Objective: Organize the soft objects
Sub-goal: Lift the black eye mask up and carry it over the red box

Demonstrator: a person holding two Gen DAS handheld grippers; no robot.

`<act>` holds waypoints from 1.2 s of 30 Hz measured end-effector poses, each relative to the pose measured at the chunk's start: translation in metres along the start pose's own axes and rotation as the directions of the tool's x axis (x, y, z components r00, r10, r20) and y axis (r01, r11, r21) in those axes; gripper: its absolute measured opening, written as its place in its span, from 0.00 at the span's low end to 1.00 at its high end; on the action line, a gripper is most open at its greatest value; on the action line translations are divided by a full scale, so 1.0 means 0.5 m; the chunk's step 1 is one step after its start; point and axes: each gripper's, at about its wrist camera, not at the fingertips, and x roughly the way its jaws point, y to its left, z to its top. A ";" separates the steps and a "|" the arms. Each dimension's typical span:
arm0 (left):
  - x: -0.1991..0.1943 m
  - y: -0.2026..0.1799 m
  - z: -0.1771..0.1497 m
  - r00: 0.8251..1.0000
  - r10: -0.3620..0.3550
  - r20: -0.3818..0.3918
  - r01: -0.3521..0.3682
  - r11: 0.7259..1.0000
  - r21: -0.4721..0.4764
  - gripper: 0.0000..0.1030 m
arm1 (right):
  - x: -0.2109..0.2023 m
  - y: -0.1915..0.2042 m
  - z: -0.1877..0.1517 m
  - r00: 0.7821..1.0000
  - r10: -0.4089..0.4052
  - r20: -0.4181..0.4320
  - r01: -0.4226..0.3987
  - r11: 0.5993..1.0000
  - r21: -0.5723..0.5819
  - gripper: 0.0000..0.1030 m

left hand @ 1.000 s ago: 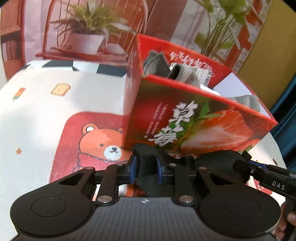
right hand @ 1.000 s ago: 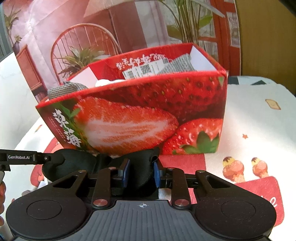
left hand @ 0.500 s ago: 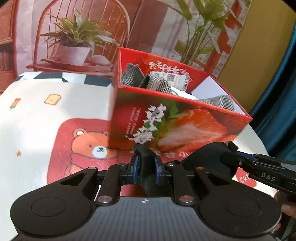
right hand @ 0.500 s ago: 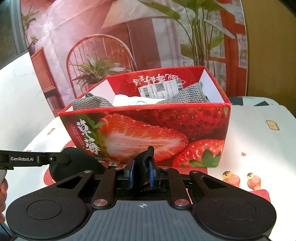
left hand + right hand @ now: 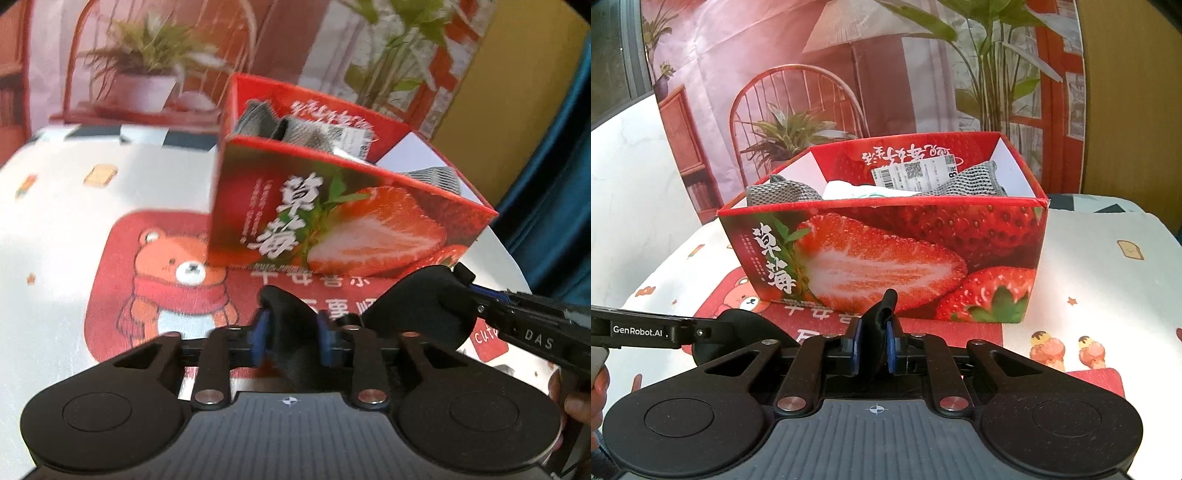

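A limp black cloth (image 5: 291, 325) was pinched at either end by the left claw (image 5: 291, 332) and the right claw (image 5: 873, 345), just before the strawberry box (image 5: 886, 251) on the counter (image 5: 1108, 266), and judged light, floppy, best gripped by its edges.

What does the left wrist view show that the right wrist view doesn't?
Left wrist only: the bear print on the tablecloth in full, a blue curtain at the right edge, and the right tool's arm coming in from the right onto the black cloth.

Right wrist only: the barcode label and white item inside the box, ice-cream prints on the tablecloth, and the left tool's arm at the left.

Both: the strawberry box with grey knit pieces, and each tool shut on black cloth.
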 end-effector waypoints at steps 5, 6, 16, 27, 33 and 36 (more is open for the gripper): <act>-0.028 -0.006 0.021 0.998 0.002 0.069 -0.003 1.000 0.017 0.14 | -0.020 0.000 0.013 0.999 0.000 0.035 0.001 1.000 -0.005 0.11; -0.038 -0.007 0.028 0.996 0.007 0.090 -0.009 1.000 0.019 0.14 | -0.026 -0.001 0.019 0.999 -0.003 0.047 0.003 1.000 -0.005 0.11; -0.134 -0.046 0.100 0.958 0.006 0.287 -0.033 0.995 0.091 0.14 | -0.097 -0.016 0.103 0.978 0.007 0.207 -0.005 1.000 -0.006 0.11; -0.108 -0.106 0.227 0.902 0.045 0.429 -0.123 0.980 0.155 0.14 | -0.077 -0.009 0.238 0.949 -0.020 0.315 0.054 0.993 -0.100 0.11; -0.034 -0.124 0.277 0.896 0.096 0.433 -0.188 0.966 0.177 0.14 | -0.005 -0.017 0.285 0.946 -0.086 0.313 0.142 0.977 -0.160 0.11; 0.013 -0.129 0.290 0.905 0.120 0.409 -0.214 0.958 0.193 0.14 | 0.039 -0.023 0.299 0.950 -0.112 0.293 0.171 0.968 -0.182 0.11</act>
